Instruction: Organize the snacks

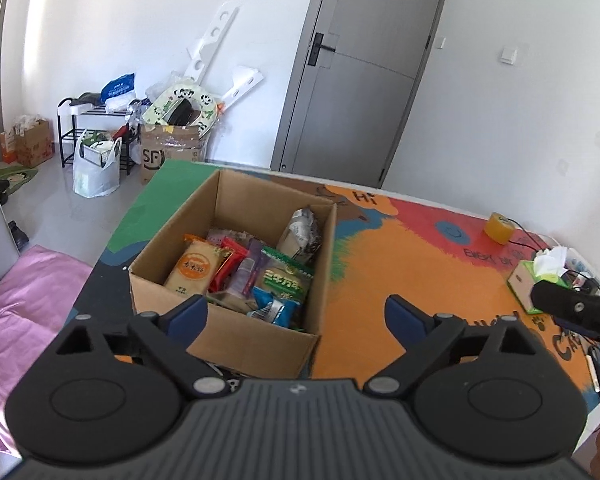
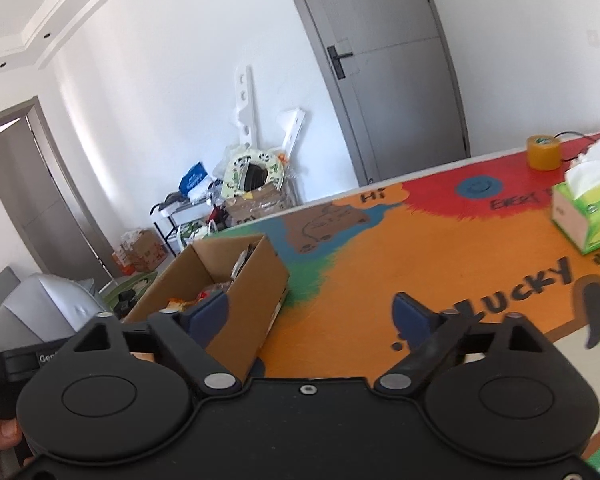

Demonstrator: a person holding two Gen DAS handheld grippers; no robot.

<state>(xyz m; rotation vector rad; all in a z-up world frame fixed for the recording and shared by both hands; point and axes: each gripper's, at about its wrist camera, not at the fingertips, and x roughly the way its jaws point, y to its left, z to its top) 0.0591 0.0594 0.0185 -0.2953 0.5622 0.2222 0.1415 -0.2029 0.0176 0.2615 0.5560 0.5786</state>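
While both jaws stand wide and empty, the left hand-held gripper (image 1: 296,314) and right hand-held gripper (image 2: 310,314) hover near the cardboard box (image 1: 236,332) of snacks (image 1: 242,276) on the counter (image 1: 400,264). Loading appears complete; any next move requires locating remaining loose snacks, none visible.

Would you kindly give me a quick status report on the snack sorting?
Left gripper and right gripper open, empty. Snacks packed in the cardboard box on the table. Nothing blocking.

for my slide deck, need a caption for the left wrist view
Open left tongs above a cardboard box of snack packets.
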